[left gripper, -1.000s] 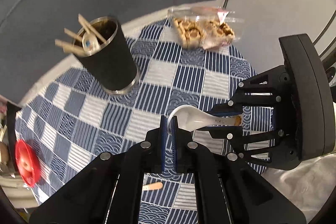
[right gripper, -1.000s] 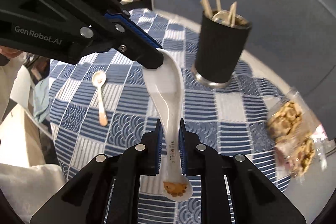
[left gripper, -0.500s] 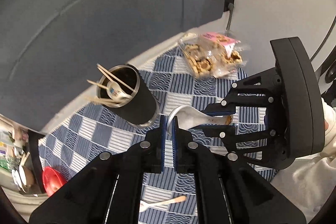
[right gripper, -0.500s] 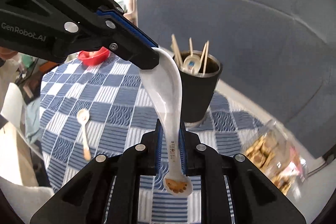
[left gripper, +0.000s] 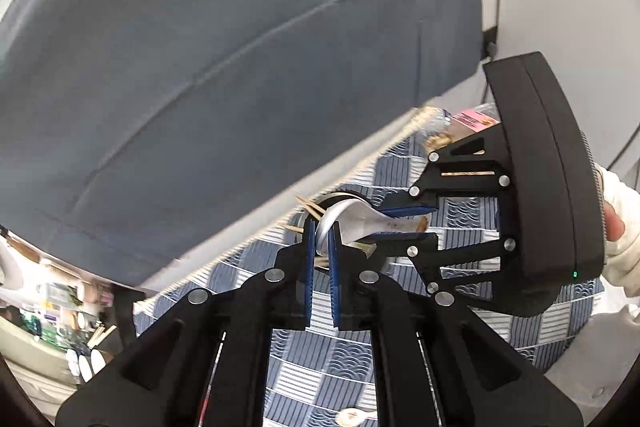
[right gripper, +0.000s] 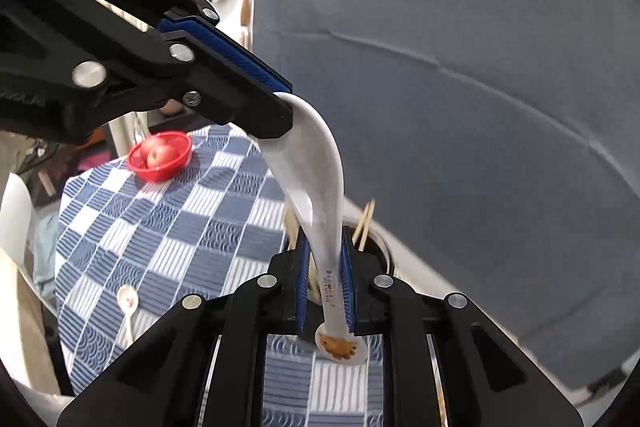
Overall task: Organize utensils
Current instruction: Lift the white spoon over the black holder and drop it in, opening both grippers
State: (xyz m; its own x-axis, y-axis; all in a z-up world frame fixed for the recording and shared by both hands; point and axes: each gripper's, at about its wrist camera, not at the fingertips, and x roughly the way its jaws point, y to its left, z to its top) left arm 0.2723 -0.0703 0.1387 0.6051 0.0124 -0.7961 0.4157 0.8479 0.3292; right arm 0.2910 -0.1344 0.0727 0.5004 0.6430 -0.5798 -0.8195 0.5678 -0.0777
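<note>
A white ceramic spoon (right gripper: pixel 320 187) with a brown cartoon mark on its handle end is held by both grippers. My right gripper (right gripper: pixel 325 287) is shut on its handle. My left gripper (left gripper: pixel 322 255) is shut on the rim of its bowl (left gripper: pixel 344 215). The spoon hangs above the dark utensil cup (right gripper: pixel 376 247), which holds chopsticks (right gripper: pixel 366 223) and is mostly hidden behind the grippers. The cup's rim (left gripper: pixel 340 195) shows just behind the spoon in the left wrist view.
A blue-and-white checked cloth (right gripper: pixel 168 227) covers the round table. A small white spoon (right gripper: pixel 128 301) lies on it at the left, also seen in the left wrist view (left gripper: pixel 352 415). A red bowl with an apple (right gripper: pixel 160 155) stands far left. A snack bag (left gripper: pixel 460 123) lies behind.
Both grippers have lifted the white spoon and carried it over the cup; the cup now sits right behind the fingers and the views tilt up toward the grey backdrop.
</note>
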